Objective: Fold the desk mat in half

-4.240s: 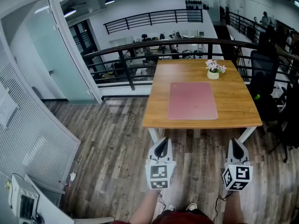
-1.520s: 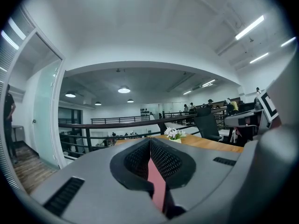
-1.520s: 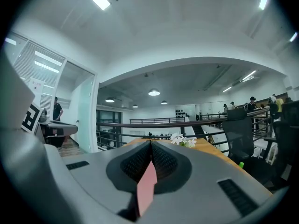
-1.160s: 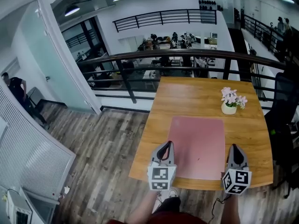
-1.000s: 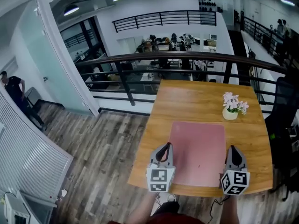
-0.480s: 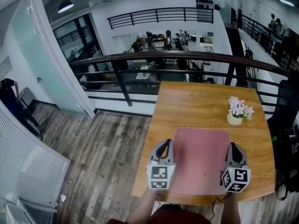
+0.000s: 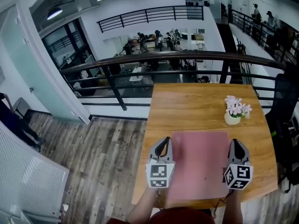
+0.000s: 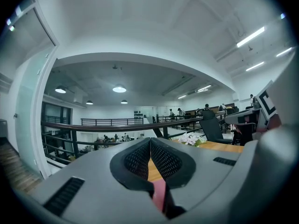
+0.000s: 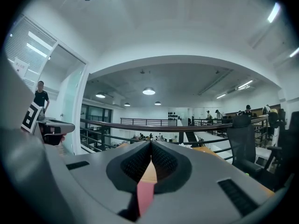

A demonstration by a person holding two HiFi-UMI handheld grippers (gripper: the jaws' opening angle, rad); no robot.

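A pink desk mat (image 7: 198, 164) lies flat on the wooden table (image 7: 196, 106), close to its near edge. My left gripper (image 7: 163, 143) is held level above the mat's left edge, jaws shut and empty. My right gripper (image 7: 235, 143) is held the same way above the mat's right edge, also shut on nothing. In the left gripper view the left gripper (image 8: 150, 141) has its dark pads together, and a strip of the mat (image 8: 159, 194) shows below them. The right gripper view shows the right gripper (image 9: 151, 144) shut likewise, with the mat (image 9: 145, 190) beneath.
A white pot of pale flowers (image 7: 235, 111) stands on the table beyond the mat's far right corner. A black railing (image 7: 154, 59) runs behind the table. A dark office chair (image 7: 285, 106) stands at the right. Wooden floor (image 7: 103, 157) lies to the left.
The person has walked up to the table. Both grippers, still shut, have moved forward from near the table's front edge to over the mat's side edges.
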